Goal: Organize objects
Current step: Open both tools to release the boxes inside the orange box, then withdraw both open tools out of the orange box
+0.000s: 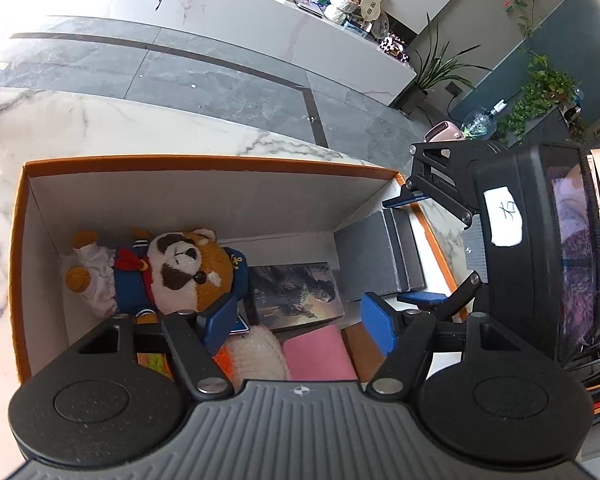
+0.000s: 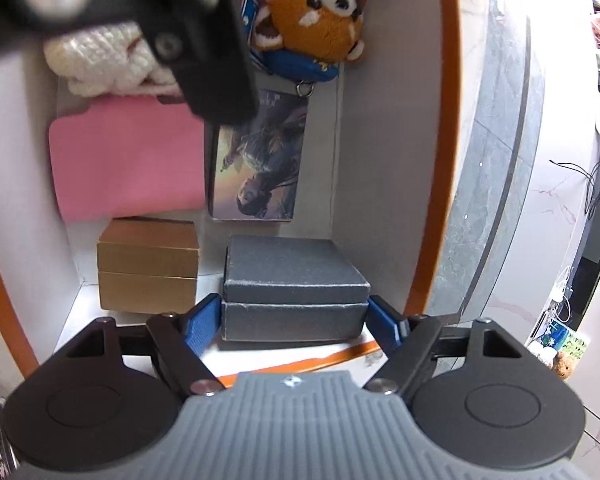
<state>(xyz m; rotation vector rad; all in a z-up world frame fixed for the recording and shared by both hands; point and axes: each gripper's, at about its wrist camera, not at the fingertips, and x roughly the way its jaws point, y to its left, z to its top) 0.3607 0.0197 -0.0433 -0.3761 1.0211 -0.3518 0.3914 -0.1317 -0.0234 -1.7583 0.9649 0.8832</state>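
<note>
1. The dark grey box was clamped between the right gripper pads, inside the orange-rimmed carton.
2. The left gripper was held open and empty, with the plush toy just beyond it.

Even daylight brightens both fisheye views. Straight lines bow near the edges. The marble counter shows soft glare. In the right wrist view, the left gripper's arm looms blurred, out of focus.

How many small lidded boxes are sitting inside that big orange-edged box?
2. A dark grey box sits between the right gripper's blue pads, near the big box's wall. A brown cardboard box stands beside it. Others may be hidden by the left gripper.
</note>
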